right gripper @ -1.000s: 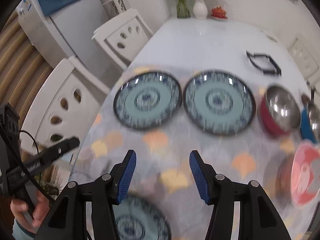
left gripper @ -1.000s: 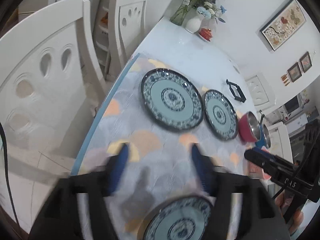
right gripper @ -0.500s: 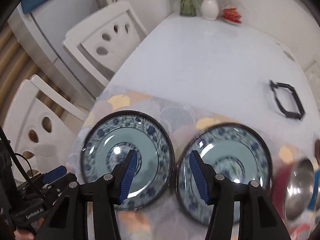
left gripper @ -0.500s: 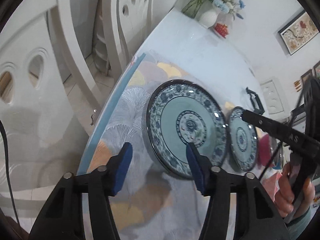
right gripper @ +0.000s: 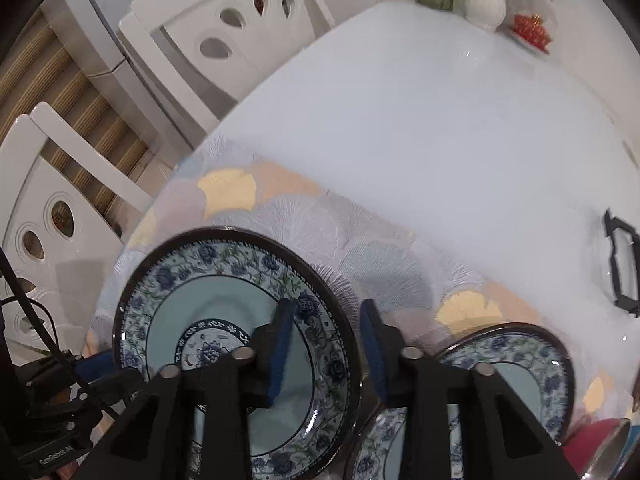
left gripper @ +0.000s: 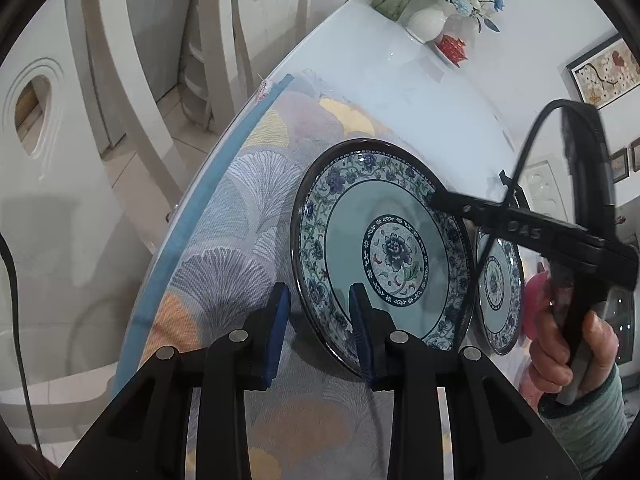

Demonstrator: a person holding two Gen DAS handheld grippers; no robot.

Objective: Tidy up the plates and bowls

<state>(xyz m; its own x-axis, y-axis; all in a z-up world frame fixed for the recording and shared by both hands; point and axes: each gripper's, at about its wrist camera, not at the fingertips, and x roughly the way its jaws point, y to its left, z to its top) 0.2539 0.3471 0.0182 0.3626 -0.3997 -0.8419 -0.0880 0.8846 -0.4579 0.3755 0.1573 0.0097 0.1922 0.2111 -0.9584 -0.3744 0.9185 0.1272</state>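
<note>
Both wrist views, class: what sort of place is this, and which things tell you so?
Most likely a home dining room: a long white table with white dining chairs beside it, patterned plates on a placemat, a flower vase and framed pictures.

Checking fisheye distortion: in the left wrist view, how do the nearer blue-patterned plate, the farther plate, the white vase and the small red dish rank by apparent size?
1. Nearer plate
2. Farther plate, likely shrunk by distance
3. White vase
4. Red dish

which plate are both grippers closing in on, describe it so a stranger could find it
On the fan-patterned mat covering the near end of the white table, two blue floral plates lie side by side. It is the plate nearer the chairs, with an open gripper straddling each side of its rim.
</note>
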